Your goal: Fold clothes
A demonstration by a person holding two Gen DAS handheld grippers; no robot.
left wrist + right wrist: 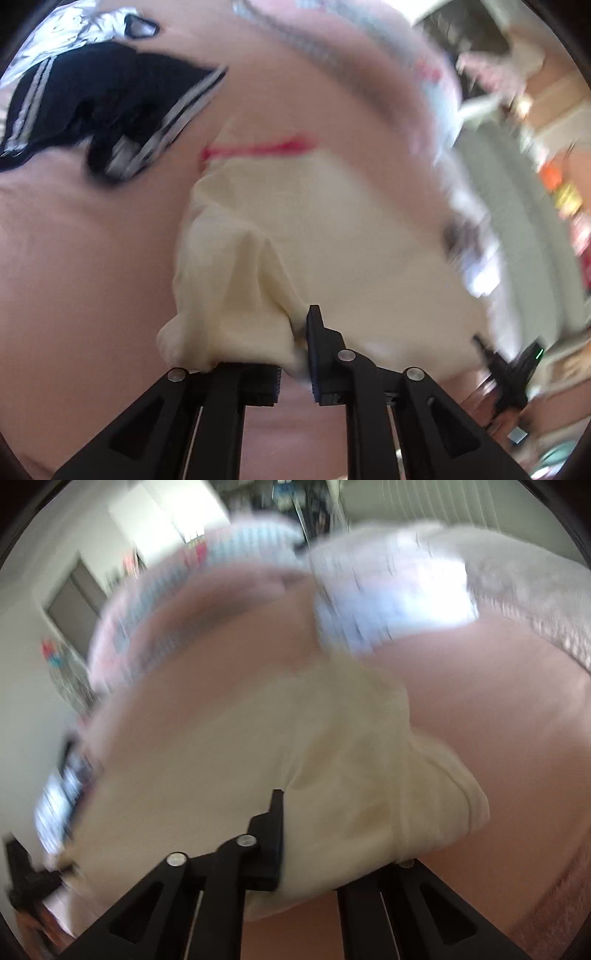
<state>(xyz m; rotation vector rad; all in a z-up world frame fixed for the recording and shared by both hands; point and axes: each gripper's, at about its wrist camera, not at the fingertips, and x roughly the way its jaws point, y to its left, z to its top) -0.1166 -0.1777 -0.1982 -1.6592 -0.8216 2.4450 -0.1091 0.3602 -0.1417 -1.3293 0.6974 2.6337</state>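
Observation:
A cream garment (314, 229) hangs stretched over the pink bed sheet (74, 258), with a red trim line at its far edge. My left gripper (295, 354) is shut on one bunched corner of it. In the right wrist view the same cream garment (295, 757) drapes over my right gripper (291, 834), which is shut on its other end; the right finger is hidden under the cloth. The other gripper (509, 369) shows at the garment's far right in the left wrist view. Both views are blurred by motion.
A dark navy garment with white stripes (103, 107) lies on the sheet at upper left beside a silver crinkled item (66, 33). A patterned pink and blue blanket (155, 602) and a grey blanket (535, 602) border the bed. Room walls and a door (74, 605) lie beyond.

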